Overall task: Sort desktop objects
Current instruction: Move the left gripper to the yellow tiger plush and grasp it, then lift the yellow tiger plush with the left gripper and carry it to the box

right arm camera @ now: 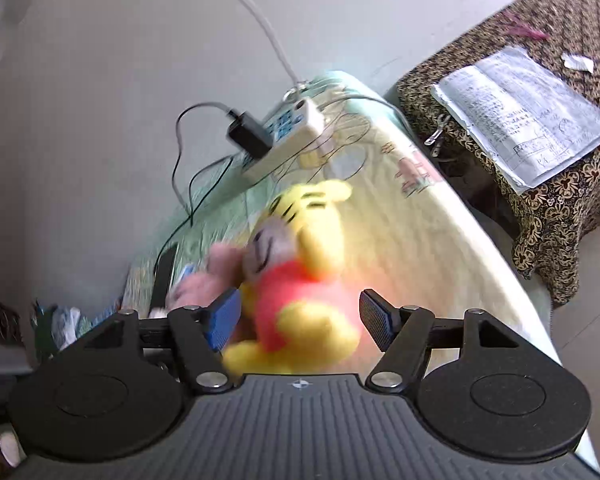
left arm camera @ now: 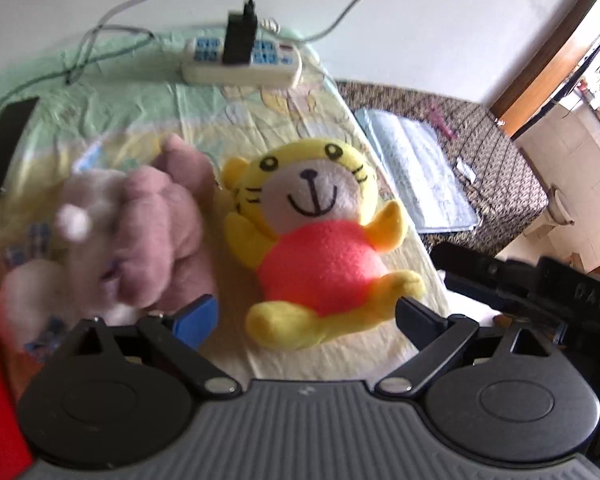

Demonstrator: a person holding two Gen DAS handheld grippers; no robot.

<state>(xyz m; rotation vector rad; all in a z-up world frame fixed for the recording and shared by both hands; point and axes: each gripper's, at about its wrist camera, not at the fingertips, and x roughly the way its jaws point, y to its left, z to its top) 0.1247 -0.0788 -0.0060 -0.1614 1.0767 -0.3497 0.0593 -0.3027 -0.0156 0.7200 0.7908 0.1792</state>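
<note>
A yellow tiger plush in a red shirt (left arm camera: 316, 240) lies face up on the cartoon-print tablecloth (left arm camera: 148, 104). A pink and white plush (left arm camera: 140, 232) lies just to its left, touching it. My left gripper (left arm camera: 304, 320) is open, its fingers either side of the tiger's feet, not touching. In the right wrist view the tiger (right arm camera: 300, 292) sits between the open jaws of my right gripper (right arm camera: 300, 320), with the pink plush (right arm camera: 216, 272) behind its left finger. The right view is motion-blurred.
A white power strip (left arm camera: 244, 64) with a black charger and cables lies at the table's far edge. A dark phone (left arm camera: 4, 144) lies at the left. A side table with patterned cloth (left arm camera: 500, 168) holds papers (left arm camera: 420, 172) on the right. The right gripper's body (left arm camera: 540, 292) shows at right.
</note>
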